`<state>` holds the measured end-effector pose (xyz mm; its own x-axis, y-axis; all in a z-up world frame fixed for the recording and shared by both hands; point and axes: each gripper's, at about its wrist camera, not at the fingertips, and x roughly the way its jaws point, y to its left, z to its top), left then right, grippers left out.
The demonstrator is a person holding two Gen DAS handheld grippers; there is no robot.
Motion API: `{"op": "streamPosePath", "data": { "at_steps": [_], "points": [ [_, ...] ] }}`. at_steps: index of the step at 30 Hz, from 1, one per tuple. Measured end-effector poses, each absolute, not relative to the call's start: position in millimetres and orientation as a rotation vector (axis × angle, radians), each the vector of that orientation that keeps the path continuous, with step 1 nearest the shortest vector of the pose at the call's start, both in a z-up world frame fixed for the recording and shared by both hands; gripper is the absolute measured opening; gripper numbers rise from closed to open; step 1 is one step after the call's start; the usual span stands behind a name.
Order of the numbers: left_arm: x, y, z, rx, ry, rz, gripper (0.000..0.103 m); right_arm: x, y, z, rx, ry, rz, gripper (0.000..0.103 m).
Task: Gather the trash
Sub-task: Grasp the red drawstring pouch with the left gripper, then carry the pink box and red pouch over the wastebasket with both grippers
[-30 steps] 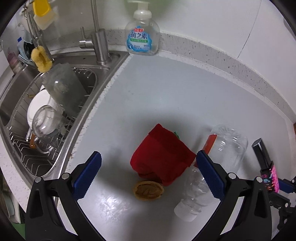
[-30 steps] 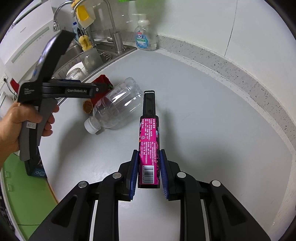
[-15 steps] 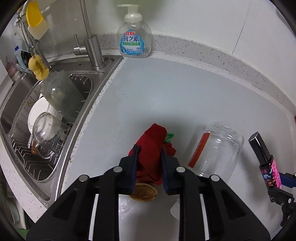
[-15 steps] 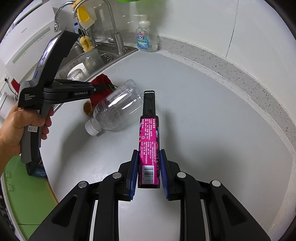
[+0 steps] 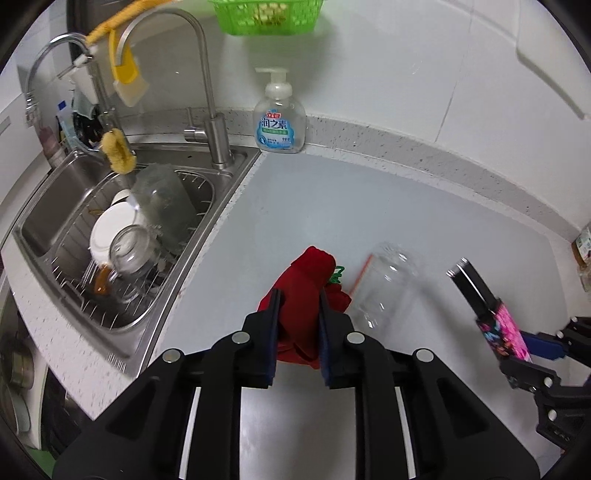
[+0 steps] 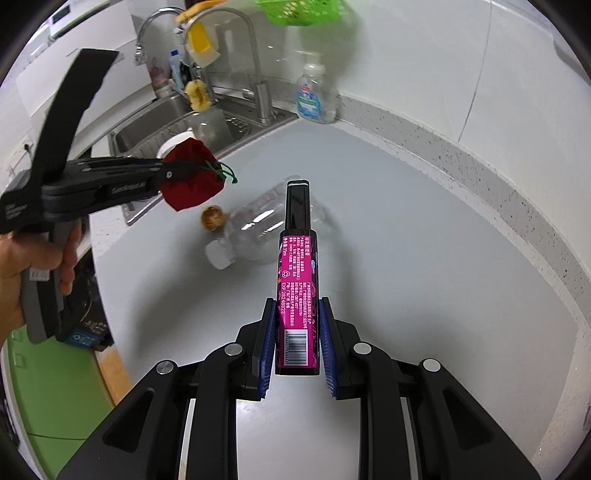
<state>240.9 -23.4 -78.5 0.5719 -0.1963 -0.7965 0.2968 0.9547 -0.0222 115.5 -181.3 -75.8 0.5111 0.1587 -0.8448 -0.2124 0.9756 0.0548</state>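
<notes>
Low centre of the right wrist view: right gripper (image 6: 297, 338), blue pads clamped on the barcode end of a slim black tube with a pink printed label (image 6: 297, 280), cap end pointing up the frame, clear of the pale grey countertop (image 6: 406, 229). Just behind the tube, flat on the counter: crushed clear plastic bottle with a white cap (image 6: 255, 230), cap toward lower left, and beside it a small brown walnut-like half shell (image 6: 212, 218). At mid left, lifted off the counter: left gripper (image 6: 173, 173), held by a hand (image 6: 22, 273), pinching a crumpled red cloth pouch with a green drawstring (image 6: 194, 179); jaws narrow, just closed onto the cloth. Same grip at lower centre of the left wrist view, red fabric bulging between the pads. Farther back, upper left: stainless steel sink (image 6: 147, 125) with dishes and a yellow sponge (image 6: 197, 94). Upper centre, against the wall: clear pump bottle of soap with a blue label (image 6: 314, 96). Top edge: green plastic basket (image 6: 303, 11).
</notes>
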Motion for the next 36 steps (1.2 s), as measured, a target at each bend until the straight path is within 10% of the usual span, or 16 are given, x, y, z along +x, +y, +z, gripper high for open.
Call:
{"op": "streamPosePath", "data": {
  "at_steps": [19, 36],
  "points": [
    [66.0, 79.7, -59.0, 0.006, 0.911, -0.116, 0.016, 39.9, -76.1, -62.6, -0.167, 0.96, 0.496, 0.022],
    [-31.2, 185.7, -160.6, -0.155, 1.041, 0.065, 0.016, -8.5, 42.7, -146.4, -0.291, 1.082, 0.729, 0.022]
  ]
}}
